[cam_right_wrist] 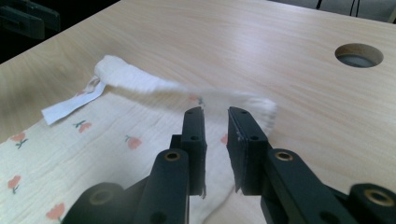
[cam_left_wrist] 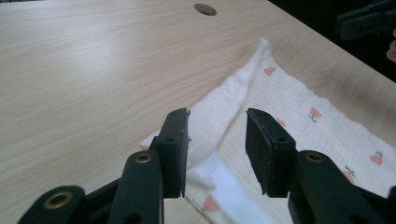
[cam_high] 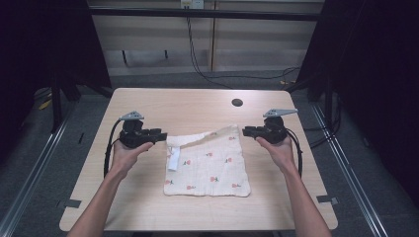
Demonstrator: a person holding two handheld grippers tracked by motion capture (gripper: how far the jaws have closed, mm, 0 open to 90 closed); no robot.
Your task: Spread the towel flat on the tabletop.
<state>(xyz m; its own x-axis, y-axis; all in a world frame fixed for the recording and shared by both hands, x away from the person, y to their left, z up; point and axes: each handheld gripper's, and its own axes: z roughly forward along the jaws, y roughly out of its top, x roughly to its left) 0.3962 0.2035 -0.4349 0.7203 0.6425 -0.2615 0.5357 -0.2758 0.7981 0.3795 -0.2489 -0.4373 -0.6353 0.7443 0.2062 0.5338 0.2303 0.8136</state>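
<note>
- One table (cam_high: 148,207): a pale wood-grain top with rounded corners, smooth and flat, with a single round cable hole (cam_high: 237,102) near its far edge.
- One cloth (cam_high: 212,170): a roughly square piece of cream, crinkled soft fabric printed with small red flowers. It lies flat near the middle of the table, between the two grippers, with its far edge folded over into a long, narrow, tapering flap.
- One white label (cam_high: 172,160): a thin flat strip lying on the cloth along its left edge.
- Two grippers, each held in one of the person's hands, each with two black jaws bearing flat rectangular pads and a grey three-cornered plate on top.
- Left gripper (cam_left_wrist: 217,140): the jaws stand moderately apart over the cloth's near-left corner. The pads press on nothing.
- Right gripper (cam_right_wrist: 216,135): the jaws stand narrowly apart just above the cloth's far-right corner, with nothing clamped between them.
</note>
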